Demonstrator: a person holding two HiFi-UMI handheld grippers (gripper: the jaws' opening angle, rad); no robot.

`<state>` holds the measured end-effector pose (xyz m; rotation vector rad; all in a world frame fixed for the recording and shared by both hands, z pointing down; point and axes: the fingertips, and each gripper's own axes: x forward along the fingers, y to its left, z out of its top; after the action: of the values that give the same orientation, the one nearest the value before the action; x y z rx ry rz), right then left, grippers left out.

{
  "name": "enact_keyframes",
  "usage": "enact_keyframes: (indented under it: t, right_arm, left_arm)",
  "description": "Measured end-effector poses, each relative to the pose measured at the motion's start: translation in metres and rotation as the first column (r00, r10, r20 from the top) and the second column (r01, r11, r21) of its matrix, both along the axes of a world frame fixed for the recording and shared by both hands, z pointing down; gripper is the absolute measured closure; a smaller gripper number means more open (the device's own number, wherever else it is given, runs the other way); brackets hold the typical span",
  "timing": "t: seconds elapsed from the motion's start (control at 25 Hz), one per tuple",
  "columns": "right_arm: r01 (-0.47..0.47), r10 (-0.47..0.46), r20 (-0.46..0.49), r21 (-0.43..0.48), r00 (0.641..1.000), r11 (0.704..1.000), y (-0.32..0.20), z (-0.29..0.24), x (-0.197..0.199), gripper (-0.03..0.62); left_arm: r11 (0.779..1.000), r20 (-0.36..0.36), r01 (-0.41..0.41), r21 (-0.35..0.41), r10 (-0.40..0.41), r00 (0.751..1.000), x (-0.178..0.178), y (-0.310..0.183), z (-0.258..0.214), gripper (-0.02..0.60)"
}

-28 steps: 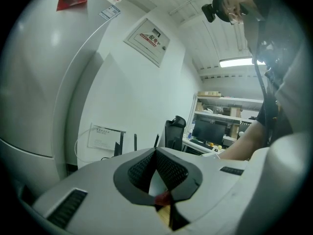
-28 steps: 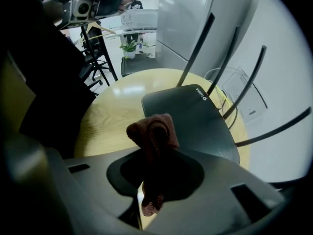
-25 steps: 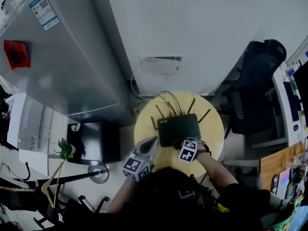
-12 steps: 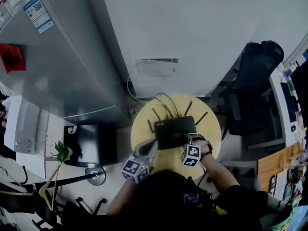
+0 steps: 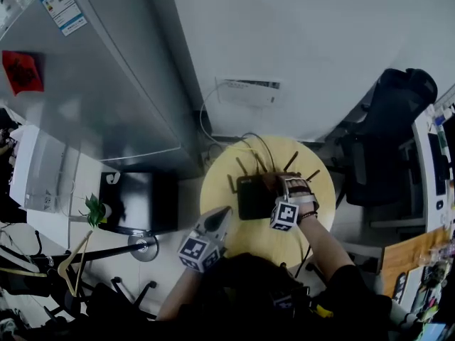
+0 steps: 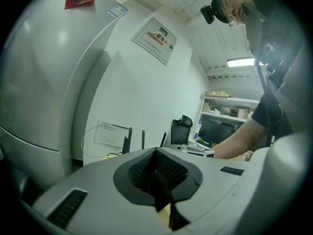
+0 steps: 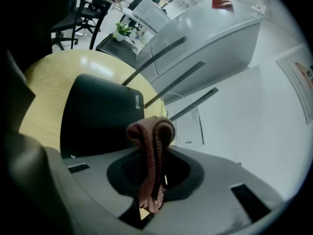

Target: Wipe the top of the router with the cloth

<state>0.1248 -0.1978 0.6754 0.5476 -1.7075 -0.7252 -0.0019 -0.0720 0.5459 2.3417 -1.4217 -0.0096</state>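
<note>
Router [image 5: 253,197]: its dark, flat top sits straight in front of and just under the right claw [image 5: 276,185], which reaches over the end nearest the antennas [image 7: 181,79]. That claw's jaws are pinched together on the cloth [image 7: 150,148], a brownish fold bunched up so that a rounded pad sticks out past the tips. Held this way, soft fabric and not hard plastic would meet the casing. Whether the pad is actually touching the top cannot be told from either view.

Outward from the claw, the antennas slant up and away at the far edge. The claw comes in from the near side, probably so a stroke can run across the top without snagging them.

The left claw [image 5: 223,216] has its jaws drawn fully together with nothing between them. It hangs beside the router's near corner, apart from it, apparently kept clear of the wiping path instead of steadying the casing.

Under both, the round yellow bench [image 5: 250,241] carries the router alone, and thin cables lead off beyond it toward the wall.
</note>
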Motion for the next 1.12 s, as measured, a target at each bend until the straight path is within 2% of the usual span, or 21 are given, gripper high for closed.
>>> enact_keyframes:
  t: [0.2, 0.36, 0.48, 0.72, 1.12]
  right_arm:
    - [-0.028, 0.027, -0.063, -0.007, 0.998, 1.000, -0.026, 0.021, 0.009, 0.531]
    - [-0.118, 0.110, -0.072, -0.114, 0.991, 0.986, -0.035, 0.040, 0.020, 0.530]
    - [-0.169, 0.165, -0.039, -0.190, 0.986, 0.967, -0.031, 0.047, 0.024, 0.531]
    - [-0.199, 0.199, -0.026, -0.257, 0.980, 0.946, -0.018, 0.050, 0.028, 0.530]
    - [-0.217, 0.220, -0.023, -0.308, 0.975, 0.926, 0.005, 0.052, 0.038, 0.530]
  left_arm:
    - [0.998, 0.007, 0.067, -0.016, -0.067, 0.998, -0.016, 0.008, 0.007, 0.580]
    - [0.995, 0.019, 0.096, -0.037, -0.096, 0.995, -0.022, 0.013, 0.015, 0.580]
    - [0.995, 0.017, 0.098, -0.036, -0.097, 0.995, -0.020, 0.012, 0.017, 0.579]
    - [0.998, 0.024, 0.054, -0.031, -0.054, 0.998, -0.008, 0.004, 0.013, 0.579]
    - [0.999, 0.015, 0.026, -0.018, -0.026, 1.000, 0.002, 0.005, 0.009, 0.580]
